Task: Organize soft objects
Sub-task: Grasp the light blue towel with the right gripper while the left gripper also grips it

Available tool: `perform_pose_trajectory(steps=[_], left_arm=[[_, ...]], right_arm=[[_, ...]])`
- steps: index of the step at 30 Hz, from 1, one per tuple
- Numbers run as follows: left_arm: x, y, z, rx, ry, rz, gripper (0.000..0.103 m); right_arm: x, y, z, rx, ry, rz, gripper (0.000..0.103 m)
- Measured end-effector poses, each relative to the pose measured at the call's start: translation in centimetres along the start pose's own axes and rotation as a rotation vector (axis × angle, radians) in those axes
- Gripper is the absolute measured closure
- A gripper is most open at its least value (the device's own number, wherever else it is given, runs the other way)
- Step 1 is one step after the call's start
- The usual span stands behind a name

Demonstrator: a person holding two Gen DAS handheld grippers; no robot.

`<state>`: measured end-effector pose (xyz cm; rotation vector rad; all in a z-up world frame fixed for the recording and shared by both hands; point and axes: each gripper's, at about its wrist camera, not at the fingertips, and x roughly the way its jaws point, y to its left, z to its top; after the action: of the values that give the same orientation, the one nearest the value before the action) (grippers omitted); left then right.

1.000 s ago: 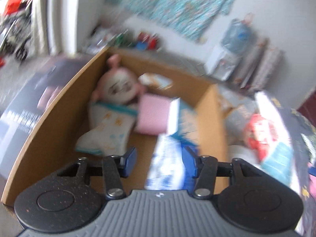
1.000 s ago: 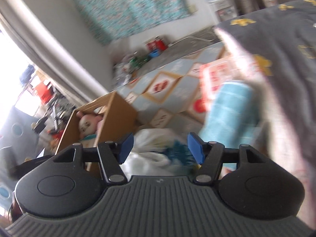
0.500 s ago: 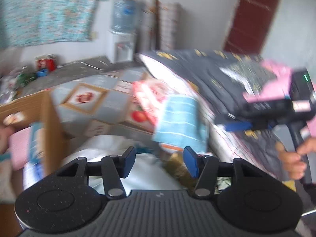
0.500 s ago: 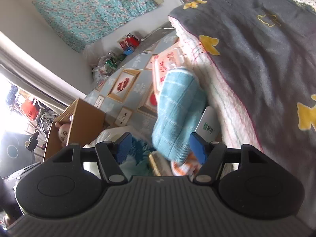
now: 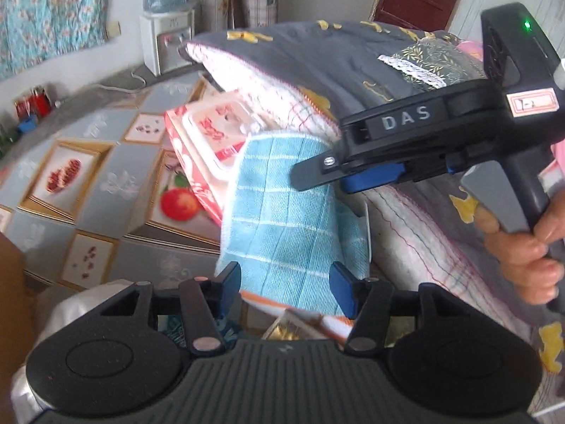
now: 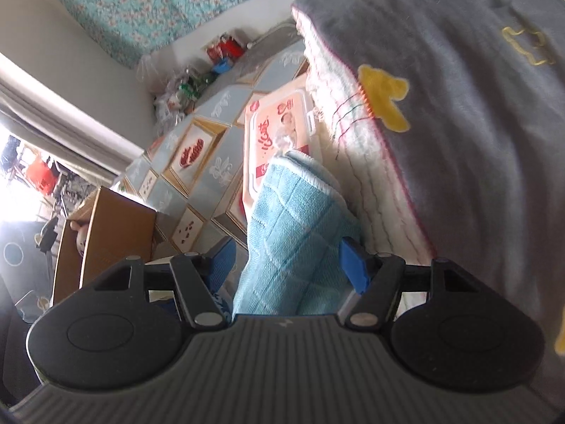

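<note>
both grippers (image 5: 284, 289) (image 6: 287, 259) tilted downward, jaws apart astride blue towel (image 5: 282, 219)

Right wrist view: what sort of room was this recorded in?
Most likely a lived-in bedroom. A bed with a grey quilt fills the right side, a floral cloth hangs on the wall, and a cardboard box holding a soft toy stands on the floor.
</note>
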<state>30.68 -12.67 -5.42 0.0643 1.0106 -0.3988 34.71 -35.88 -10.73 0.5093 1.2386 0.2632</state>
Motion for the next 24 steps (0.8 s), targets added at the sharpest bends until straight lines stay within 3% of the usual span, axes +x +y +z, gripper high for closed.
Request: perform_pose_trajectory(steps=[3, 5, 6, 9, 14, 16, 21, 24], left_arm=[[1.1, -0.1, 0.1, 0.005, 0.011, -0.005, 0.046], [1.7, -0.3, 0.1, 0.014, 0.018, -0.009, 0.044], [1.9, -0.4, 0.2, 0.021, 0.020, -0.011, 0.041], [2.6, -0.7, 0.5, 0.043, 0.023, -0.018, 0.032], [3.9, -0.9, 0.8, 0.036, 0.039, -0.014, 0.032], [3.8, -0.8, 0.8, 0.030, 0.024, -0.018, 0.037], [2.2, -0.9, 0.7, 0.024, -0.012, -0.031, 0.070], [0.3, -1.3, 0.5, 0.039, -0.053, -0.019, 0.081]], right_arm=[[1.7, -0.3, 0.4, 0.001, 0.022, 0.008, 0.046], [2.5, -0.3, 0.4, -0.016, 0.024, 0.017, 0.070], [2.6, -0.3, 0.2, -0.026, 0.023, 0.022, 0.077], [2.6, -0.6, -0.4, -0.018, 0.011, 0.054, 0.086], [1.6, -0.8, -0.6, 0.022, 0.000, 0.163, 0.090], [1.1, -0.5, -0.8, 0.030, -0.005, 0.204, 0.091], [-0.3, 0.7, -1.2, 0.025, -0.016, 0.252, 0.091], [-1.6, 1.9, -1.4, 0.012, -0.032, 0.271, 0.091]])
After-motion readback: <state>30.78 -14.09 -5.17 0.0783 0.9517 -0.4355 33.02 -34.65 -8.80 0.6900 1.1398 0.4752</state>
